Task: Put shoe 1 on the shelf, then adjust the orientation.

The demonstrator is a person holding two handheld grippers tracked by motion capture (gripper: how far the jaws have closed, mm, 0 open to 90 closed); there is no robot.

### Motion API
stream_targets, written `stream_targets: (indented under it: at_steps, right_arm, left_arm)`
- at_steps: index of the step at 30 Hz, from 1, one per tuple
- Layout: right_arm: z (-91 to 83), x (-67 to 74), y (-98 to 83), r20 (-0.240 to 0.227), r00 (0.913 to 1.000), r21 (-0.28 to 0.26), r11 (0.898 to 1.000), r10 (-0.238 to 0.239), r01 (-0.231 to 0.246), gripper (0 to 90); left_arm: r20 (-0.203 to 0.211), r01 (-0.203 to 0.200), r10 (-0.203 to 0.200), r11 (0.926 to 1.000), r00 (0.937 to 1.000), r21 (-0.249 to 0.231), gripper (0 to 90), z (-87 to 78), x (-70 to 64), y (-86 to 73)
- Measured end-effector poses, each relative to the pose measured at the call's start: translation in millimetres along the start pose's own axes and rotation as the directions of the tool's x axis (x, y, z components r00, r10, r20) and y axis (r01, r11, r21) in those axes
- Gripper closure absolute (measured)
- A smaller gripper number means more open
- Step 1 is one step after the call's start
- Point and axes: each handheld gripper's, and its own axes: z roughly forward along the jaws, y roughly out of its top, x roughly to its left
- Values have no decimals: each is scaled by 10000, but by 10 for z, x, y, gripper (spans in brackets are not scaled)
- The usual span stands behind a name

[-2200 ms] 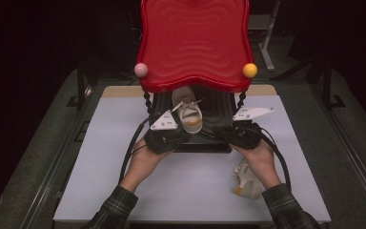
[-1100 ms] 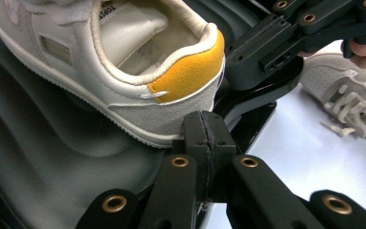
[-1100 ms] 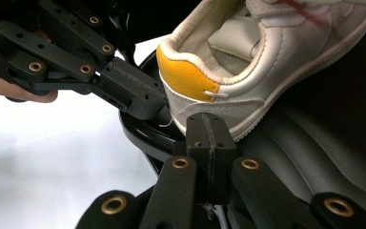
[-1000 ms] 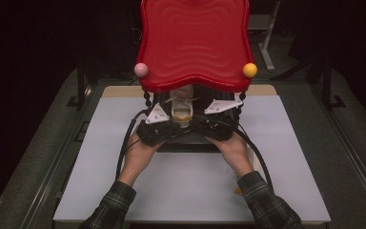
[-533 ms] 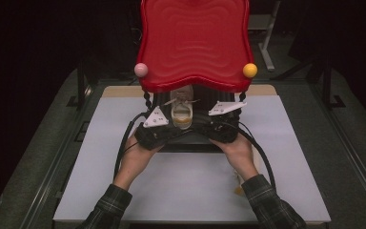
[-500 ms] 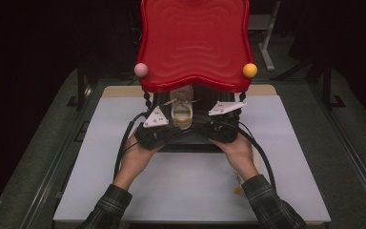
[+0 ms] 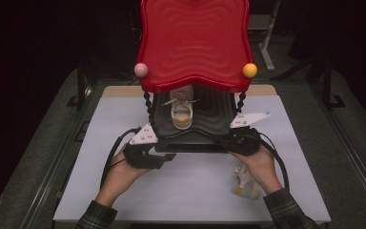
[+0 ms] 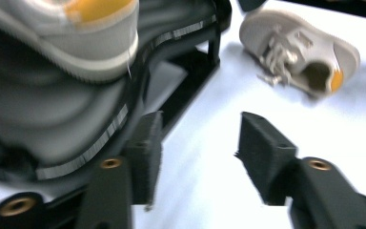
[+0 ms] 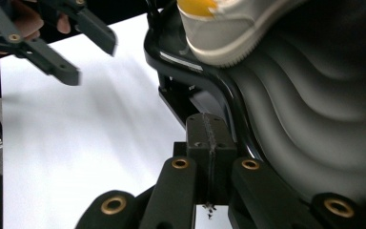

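Left tool [image 7: 167, 156] backed off shoe rack [image 7: 190, 138], jaws just opening, no readable writing

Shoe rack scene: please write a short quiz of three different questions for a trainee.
1. True or false: the left gripper grips a shoe.
2. Where does the second shoe lie? A) on the red shelf B) on the white table, beside the person's right hand C) on the floor
3. Fill in: one shoe stands on the ___ shelf under the red shelf.

Key: 1 false, its jaws have just been opening with nothing between them; 2 B; 3 black.
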Motion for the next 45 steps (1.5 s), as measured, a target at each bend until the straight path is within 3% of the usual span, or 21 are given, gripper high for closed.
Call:
stream_targets:
  at_steps: [3, 4, 5, 8, 9, 11, 13, 20, 24, 26, 29, 32, 45]
  right_arm:
    - [-140, -74, -143, 115, 9997, 67, 9998, 204, -205, 897]
    - [-178, -91, -176, 144, 9995, 83, 9996, 287, -288, 897]
    - [-212, -111, -207, 153, 9994, 79, 9994, 326, -327, 897]
    - [-283, -139, -266, 257, 9987, 107, 9990, 436, -439, 897]
    - [-351, -174, -331, 375, 9980, 128, 9986, 514, -520, 897]
    - [-384, -189, -367, 468, 9972, 146, 9981, 592, -599, 897]
    - [-474, -247, -473, 668, 9948, 263, 9965, 773, -792, 897]
    - [-704, -345, -685, 1238, 9847, 352, 9911, 1231, -1283, 897]
    - [-772, -390, -804, 1363, 9795, 440, 9868, 1486, -1558, 897]
    - [-781, -387, -843, 1420, 9785, 550, 9858, 1497, -1588, 897]
    - [-773, -377, -879, 1478, 9772, 683, 9842, 1521, -1635, 897]
    - [-762, -374, -933, 1513, 9756, 849, 9813, 1590, -1730, 896]
    - [-948, -436, -1112, 1848, 9615, 696, 9732, 2032, -2191, 897]
  left_arm:
    - [39, 96, -99, 9984, 9999, 552, 341, -63, -34, -228]
    - [39, 96, -99, 9984, 9999, 552, 305, -63, -34, -228]
    - [-31, 188, -186, 9966, 9998, 800, 268, -91, -30, -351]
    - [-121, 400, -391, 9952, 9992, 895, 215, -112, -9, -485]
    - [-304, 515, -484, 9924, 9984, 1116, 169, -126, 16, -620]
    - [-407, 560, -514, 9910, 9978, 1213, 146, -128, 27, -687]
    - [-707, 653, -555, 9872, 9960, 1453, 132, -138, 62, -863]
    - [-946, 582, -415, 9816, 9947, 1820, 131, -135, 123, -1146]
    - [-893, 563, -400, 9805, 9952, 1883, 130, -87, 140, -1230]
    - [-639, 578, -488, 9873, 9968, 1480, 131, -73, 151, -1280]
    - [-519, 550, -489, 9909, 9975, 1228, 130, -80, 164, -1316]
    - [-527, 523, -460, 9908, 9976, 1247, 130, -80, 163, -1316]
    - [-509, 540, -481, 9911, 9975, 1217, 130, -80, 166, -1320]
